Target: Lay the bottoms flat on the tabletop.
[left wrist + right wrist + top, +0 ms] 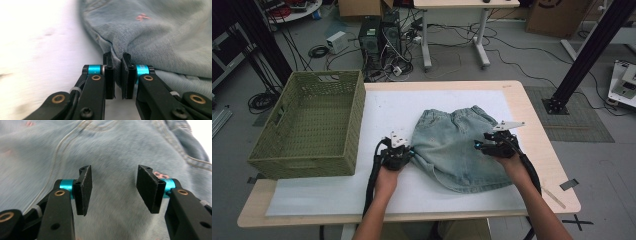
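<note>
We are pinching the left edge of the denim shorts [458,147], lying mid-bench, in the left gripper [117,75], while the right gripper [113,191] is hovering with fingers wide; pulling one-handed risks bunching the cloth.

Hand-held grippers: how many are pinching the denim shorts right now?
1. The left hand-held gripper pinches the denim shorts at their left edge; the right hand-held gripper hovers open over the fabric.

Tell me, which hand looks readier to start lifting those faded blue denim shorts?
Probably the left: the left gripper is already pinched on the edge of the faded blue denim shorts, while the right gripper hangs open above the cloth.
</note>
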Tool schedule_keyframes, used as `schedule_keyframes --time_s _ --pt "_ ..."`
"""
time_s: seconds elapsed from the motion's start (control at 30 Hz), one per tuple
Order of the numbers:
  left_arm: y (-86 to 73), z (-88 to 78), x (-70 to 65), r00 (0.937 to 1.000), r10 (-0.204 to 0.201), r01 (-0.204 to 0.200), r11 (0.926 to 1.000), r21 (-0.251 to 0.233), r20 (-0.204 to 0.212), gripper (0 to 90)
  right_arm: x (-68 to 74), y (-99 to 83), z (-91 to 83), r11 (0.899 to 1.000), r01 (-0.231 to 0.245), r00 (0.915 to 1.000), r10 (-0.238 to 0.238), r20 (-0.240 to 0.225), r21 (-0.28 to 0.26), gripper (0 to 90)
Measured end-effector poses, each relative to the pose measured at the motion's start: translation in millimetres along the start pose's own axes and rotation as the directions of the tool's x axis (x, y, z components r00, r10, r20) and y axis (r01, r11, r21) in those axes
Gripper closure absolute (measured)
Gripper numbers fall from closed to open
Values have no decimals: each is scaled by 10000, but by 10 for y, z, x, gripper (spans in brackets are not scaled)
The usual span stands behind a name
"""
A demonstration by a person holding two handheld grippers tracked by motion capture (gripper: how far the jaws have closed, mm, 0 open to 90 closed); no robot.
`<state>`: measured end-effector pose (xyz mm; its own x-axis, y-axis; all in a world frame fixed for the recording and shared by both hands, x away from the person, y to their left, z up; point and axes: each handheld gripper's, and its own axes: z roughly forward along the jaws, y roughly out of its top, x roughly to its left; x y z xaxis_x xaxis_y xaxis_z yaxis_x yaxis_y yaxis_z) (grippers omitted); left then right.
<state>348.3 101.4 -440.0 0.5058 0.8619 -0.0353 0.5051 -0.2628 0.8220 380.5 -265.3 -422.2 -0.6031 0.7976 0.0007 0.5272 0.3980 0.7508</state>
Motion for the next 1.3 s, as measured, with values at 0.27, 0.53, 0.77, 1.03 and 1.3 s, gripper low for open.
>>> schedule_keyframes --time_s 0.27,0.53,0.77,1.03,1.3 --pt "-48 -50 95 9971 -641 664 9962 -559 416 593 346 57 30 9965 791 9895 -817 -1188 -269 494" --pt "-71 -246 66 9936 -379 508 9913 -1211 1067 492 722 80 252 9886 1442 9798 -1365 -1461 437 589" --pt "-115 -356 -65 9829 165 84 9910 -1339 1834 488 711 34 309 9753 2028 9780 -1972 -683 873 869" --pt "-175 -305 -383 9616 1069 -830 9912 -1035 2526 433 477 11 154 9948 945 9942 -963 468 391 811" --pt "-216 -149 -565 9522 1558 -1527 9877 -324 2627 436 483 -4 -19 9947 984 9951 -981 98 -283 605"
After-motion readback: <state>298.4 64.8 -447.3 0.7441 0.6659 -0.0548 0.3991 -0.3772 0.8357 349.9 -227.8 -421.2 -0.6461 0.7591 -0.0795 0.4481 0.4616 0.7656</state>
